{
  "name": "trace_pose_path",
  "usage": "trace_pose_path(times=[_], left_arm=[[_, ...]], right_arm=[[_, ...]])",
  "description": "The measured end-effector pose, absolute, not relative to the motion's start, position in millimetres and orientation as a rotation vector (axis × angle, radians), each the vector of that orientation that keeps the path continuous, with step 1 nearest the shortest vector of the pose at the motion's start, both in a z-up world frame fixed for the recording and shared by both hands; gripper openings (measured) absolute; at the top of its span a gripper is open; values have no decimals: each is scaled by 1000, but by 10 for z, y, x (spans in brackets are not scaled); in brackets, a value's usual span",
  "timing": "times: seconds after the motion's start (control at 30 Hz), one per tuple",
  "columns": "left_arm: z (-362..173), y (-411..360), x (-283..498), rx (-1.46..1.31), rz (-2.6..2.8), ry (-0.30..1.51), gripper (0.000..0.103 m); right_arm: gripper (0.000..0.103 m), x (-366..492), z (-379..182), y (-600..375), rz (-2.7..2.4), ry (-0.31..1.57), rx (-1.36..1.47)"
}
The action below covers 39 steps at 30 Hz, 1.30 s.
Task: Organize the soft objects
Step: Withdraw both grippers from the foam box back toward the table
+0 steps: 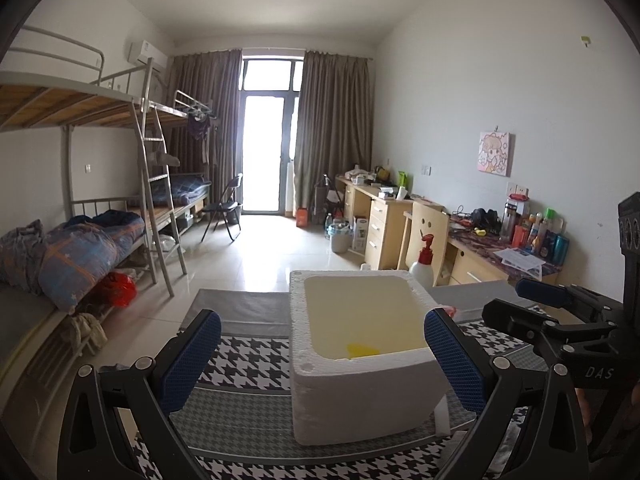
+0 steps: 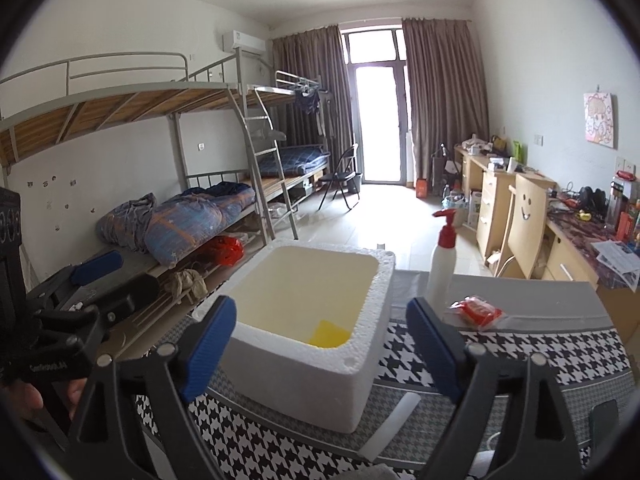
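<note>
Dorm-room clutter fills the background: bunk beds along one wall, desks along the other, curtains drawn back from a bright balcony door. Up close is a table under a houndstooth cloth (image 2: 500, 356), and on it a white foam box (image 2: 320, 364) with its top open. At the bottom of the box lies something flat and yellow (image 2: 328, 334), only partly visible past the near wall.

On the cloth, just to the right of the box and beside a white pump bottle (image 2: 442, 264), sits a small red packet in clear wrap (image 2: 476, 311). It looks light and squashy, and the shiny film is probably slippery and crinkly. A gentle pinch across the middle of the packet would likely hold it best; a loose corner of wrap would likely slip.

The right gripper (image 2: 322, 354) hangs over the near edge of the box with its blue pads spread wide and nothing between them but the box below. The red packet lies ahead of it and off to the right, just past the right-hand pad but not touching it.

The left gripper (image 1: 322, 358) is likewise spread wide and empty, hanging before the near wall of the box. From there the packet shows only as a sliver past the box's right rim.
</note>
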<state>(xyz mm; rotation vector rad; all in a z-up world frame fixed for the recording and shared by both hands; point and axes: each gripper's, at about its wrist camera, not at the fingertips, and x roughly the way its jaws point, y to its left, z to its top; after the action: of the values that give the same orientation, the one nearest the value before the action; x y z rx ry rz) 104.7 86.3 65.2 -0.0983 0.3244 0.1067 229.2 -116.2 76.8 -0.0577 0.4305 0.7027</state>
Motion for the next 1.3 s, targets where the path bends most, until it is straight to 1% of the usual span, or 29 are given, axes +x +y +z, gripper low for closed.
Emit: trace_pose_path(times=[0.1,0.23,0.67,1.3], left_arm=[[666,812,1030,-96,102,322,102],[672,742,1008,-85,92,324,102],[694,534,885,-77,27,308,102],[651,200,820,-31,-72,294,102]], right_arm=[[91,2244,771,-1228,698,418,-51],[95,2186,781,-1287,689,406,-39],[95,1959,845,-1549,635,359,-33],[95,1754,768,-1977,530,327,-37]])
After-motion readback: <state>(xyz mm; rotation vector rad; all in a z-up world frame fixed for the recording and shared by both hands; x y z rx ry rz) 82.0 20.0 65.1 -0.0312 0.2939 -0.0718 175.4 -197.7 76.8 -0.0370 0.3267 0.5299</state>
